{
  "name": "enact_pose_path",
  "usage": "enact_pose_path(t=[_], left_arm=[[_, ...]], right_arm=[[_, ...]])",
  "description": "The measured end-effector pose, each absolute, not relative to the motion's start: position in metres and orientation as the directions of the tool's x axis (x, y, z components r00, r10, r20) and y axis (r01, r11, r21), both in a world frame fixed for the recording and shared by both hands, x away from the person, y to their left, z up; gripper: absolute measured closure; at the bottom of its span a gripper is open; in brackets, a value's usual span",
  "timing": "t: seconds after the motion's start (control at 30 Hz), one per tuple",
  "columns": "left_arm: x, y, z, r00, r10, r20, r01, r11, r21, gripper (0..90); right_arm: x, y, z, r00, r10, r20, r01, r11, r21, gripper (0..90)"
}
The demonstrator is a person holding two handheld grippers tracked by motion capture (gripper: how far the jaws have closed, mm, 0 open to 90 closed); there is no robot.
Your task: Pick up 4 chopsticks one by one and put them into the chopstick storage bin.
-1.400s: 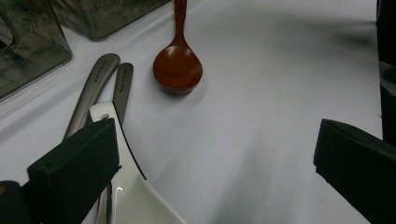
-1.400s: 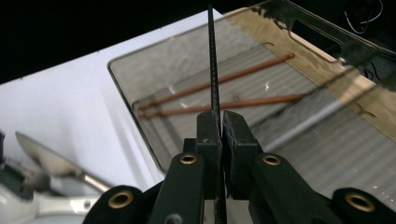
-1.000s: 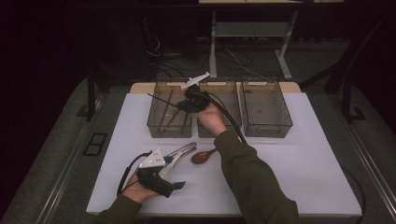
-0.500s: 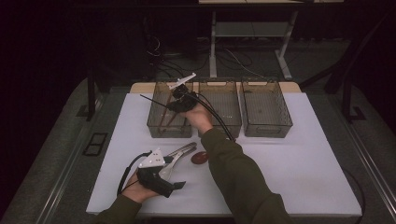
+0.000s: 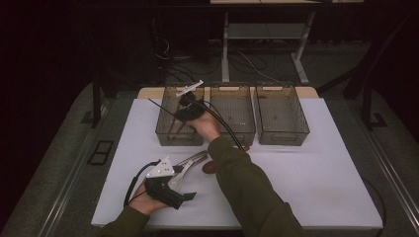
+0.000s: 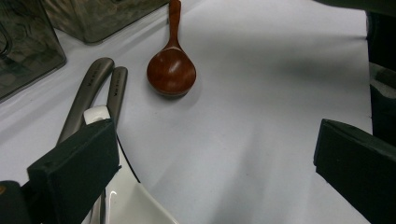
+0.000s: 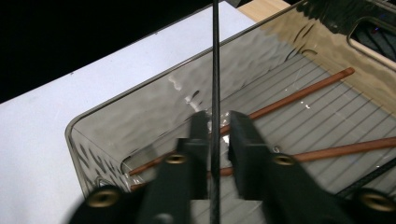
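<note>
Right tool (image 7: pixel 215 133) loosening around black chopstick (image 7: pixel 215 56) over bin (image 7: pixel 93 135)

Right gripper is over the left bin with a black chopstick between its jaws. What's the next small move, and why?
Probably open the right gripper a little wider and let the black chopstick drop. Its jaws have just been opening, the stick stands between them with a slight gap on each side, and it hangs over the left bin, where two brown chopsticks already lie. Then lift clear.
</note>
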State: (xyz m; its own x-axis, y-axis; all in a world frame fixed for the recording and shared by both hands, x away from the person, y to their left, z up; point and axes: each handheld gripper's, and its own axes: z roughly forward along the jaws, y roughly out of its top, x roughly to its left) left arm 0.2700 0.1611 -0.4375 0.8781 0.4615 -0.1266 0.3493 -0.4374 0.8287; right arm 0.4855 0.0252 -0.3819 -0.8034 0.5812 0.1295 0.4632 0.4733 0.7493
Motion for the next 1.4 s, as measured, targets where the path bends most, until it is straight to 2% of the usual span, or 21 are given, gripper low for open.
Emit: enact_pose_path(t=[0.23, 0.63, 1.03, 1.4], left_arm=[[0.270, 0.161, -0.438, 0.879, 0.461, -0.125, 0.349, -0.442, 0.826, 0.0], [0.270, 0.161, -0.438, 0.876, 0.467, -0.123, 0.352, -0.444, 0.824, 0.0], [0.271, 0.162, -0.439, 0.868, 0.479, -0.126, 0.360, -0.435, 0.826, 0.0], [0.271, 0.163, -0.439, 0.867, 0.482, -0.125, 0.363, -0.439, 0.822, 0.0]], right_arm=[[0.484, 0.018, -0.375, -0.804, 0.581, 0.125, 0.458, 0.472, 0.753, 60.7], [0.465, -0.009, -0.362, -0.825, 0.550, 0.127, 0.435, 0.475, 0.765, 44.9], [0.446, -0.053, -0.364, -0.842, 0.526, 0.117, 0.408, 0.479, 0.777, 35.0], [0.431, -0.092, -0.357, -0.849, 0.519, 0.102, 0.381, 0.466, 0.799, 30.8]])
